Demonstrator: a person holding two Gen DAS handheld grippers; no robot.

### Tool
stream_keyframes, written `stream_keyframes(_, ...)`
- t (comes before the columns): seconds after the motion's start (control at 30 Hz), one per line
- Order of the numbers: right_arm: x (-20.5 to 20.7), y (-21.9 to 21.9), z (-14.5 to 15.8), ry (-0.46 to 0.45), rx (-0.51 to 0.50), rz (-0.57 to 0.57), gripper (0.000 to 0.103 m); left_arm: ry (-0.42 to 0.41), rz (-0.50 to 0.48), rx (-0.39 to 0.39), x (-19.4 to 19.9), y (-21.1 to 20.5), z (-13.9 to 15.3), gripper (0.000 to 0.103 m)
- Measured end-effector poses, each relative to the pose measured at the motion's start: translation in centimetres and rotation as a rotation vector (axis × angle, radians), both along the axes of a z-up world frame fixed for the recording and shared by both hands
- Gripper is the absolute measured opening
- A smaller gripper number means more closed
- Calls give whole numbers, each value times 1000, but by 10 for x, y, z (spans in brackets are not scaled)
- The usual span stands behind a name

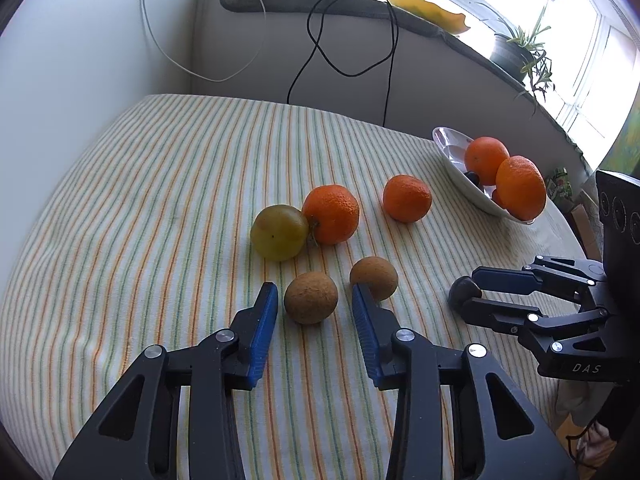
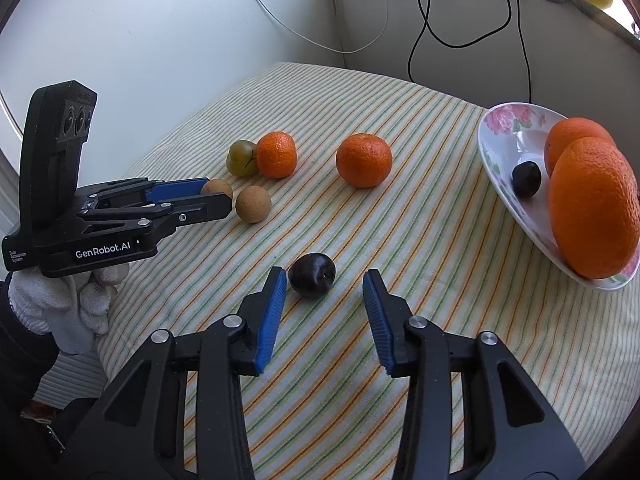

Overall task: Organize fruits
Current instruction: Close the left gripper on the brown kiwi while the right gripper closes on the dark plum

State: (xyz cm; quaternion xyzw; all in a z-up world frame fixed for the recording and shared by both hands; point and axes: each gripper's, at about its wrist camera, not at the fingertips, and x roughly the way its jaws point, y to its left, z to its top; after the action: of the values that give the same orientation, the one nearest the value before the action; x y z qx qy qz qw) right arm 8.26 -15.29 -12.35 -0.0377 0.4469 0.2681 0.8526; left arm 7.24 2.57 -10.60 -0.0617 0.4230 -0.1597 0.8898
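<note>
Left wrist view: left gripper (image 1: 314,304) brackets a round brown fruit (image 1: 311,297), unclenched; right gripper (image 2: 325,290) likewise flanks a dark plum (image 2: 312,275). Both pickups pending; next, squeeze gently.

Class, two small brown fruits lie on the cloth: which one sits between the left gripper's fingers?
The nearer brown fruit, framed by the left gripper; the other brown fruit lies beyond its right finger.

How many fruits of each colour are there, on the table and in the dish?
Orange: 4, such as the orange fruit on the cloth
Brown: 2, such as the brown fruit
Dark purple: 2, such as the dark plum
Yellow-green: 1, the green fruit
Total: 9
</note>
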Motion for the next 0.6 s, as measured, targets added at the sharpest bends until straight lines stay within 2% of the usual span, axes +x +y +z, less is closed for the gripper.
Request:
stream_keyframes(0.17,2,5,-3,1,-13,13,36,3,8,1,2,1,-2,27)
stream_keyframes(0.43,-1,7,2,0,-17,23,27,-4,7,3,1,1,-3,25)
stream_keyframes(0.6,0,9,2,-7,-23,25,26,-6,8,1,1,1,-2,25)
